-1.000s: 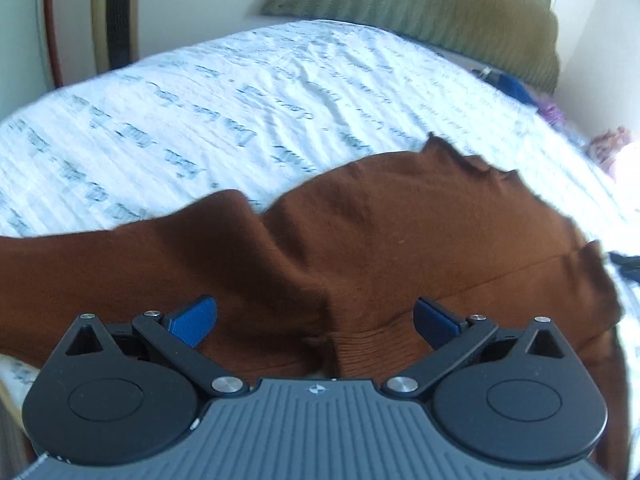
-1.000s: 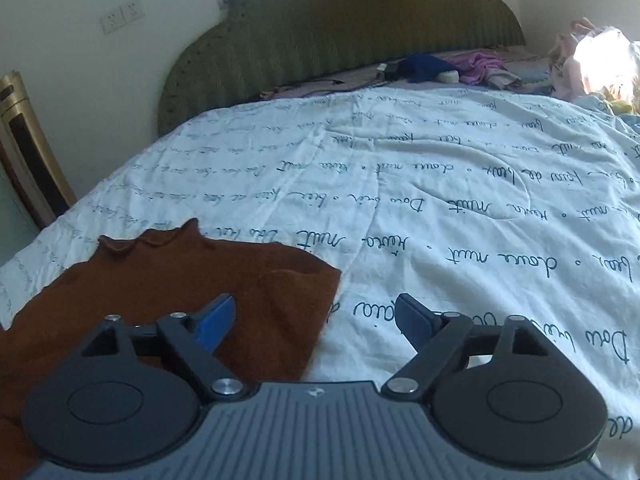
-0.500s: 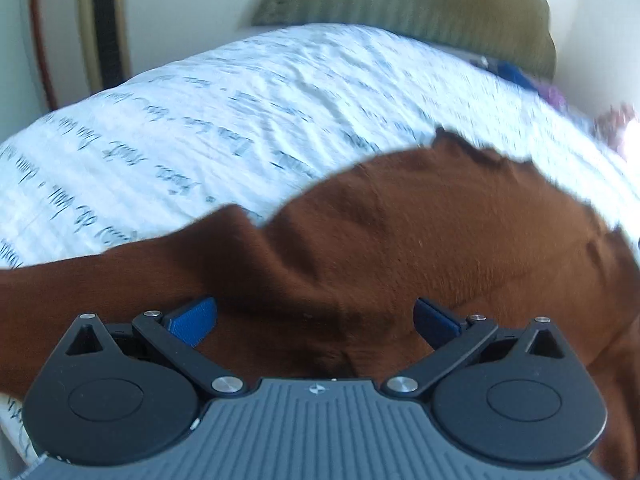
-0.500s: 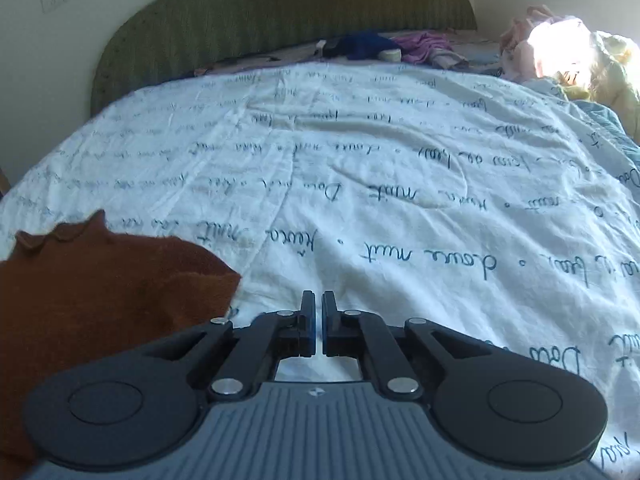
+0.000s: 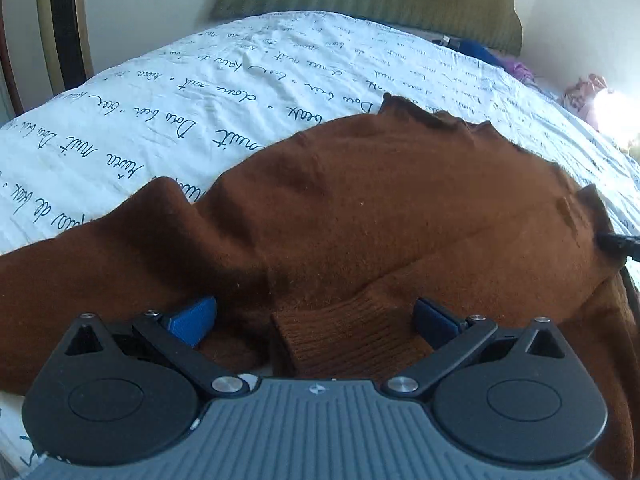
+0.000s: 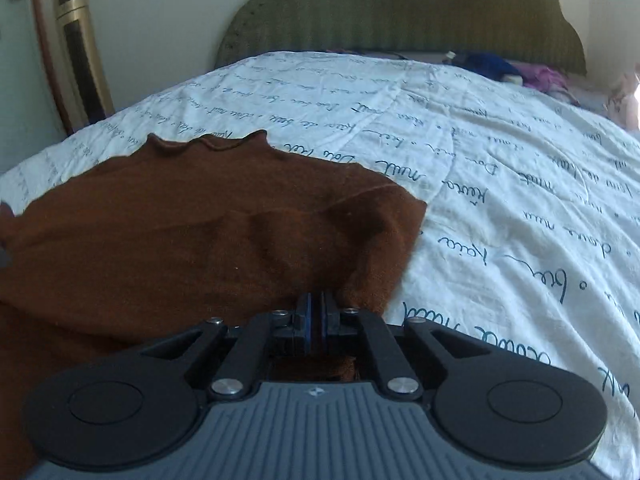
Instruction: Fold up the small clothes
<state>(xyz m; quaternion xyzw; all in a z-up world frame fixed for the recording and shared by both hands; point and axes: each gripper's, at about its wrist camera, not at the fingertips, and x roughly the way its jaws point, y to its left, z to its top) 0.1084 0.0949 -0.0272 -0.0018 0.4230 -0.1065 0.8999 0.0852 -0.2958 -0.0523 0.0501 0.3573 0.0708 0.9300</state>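
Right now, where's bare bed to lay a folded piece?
Free: the printed quilt right of the brown sweater, up toward the green headboard, and the strip beyond its frilled collar. Crowded: the near-left, covered by sweater, and the far-right corner with piled clothes.

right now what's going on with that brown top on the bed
A person with a gripper in each hand is folding a brown sweater spread on the white bedspread. The right gripper is shut on the sweater's right-hand edge. The left gripper is open, its blue pads either side of a ribbed cuff lying across the body, not yet gripping.
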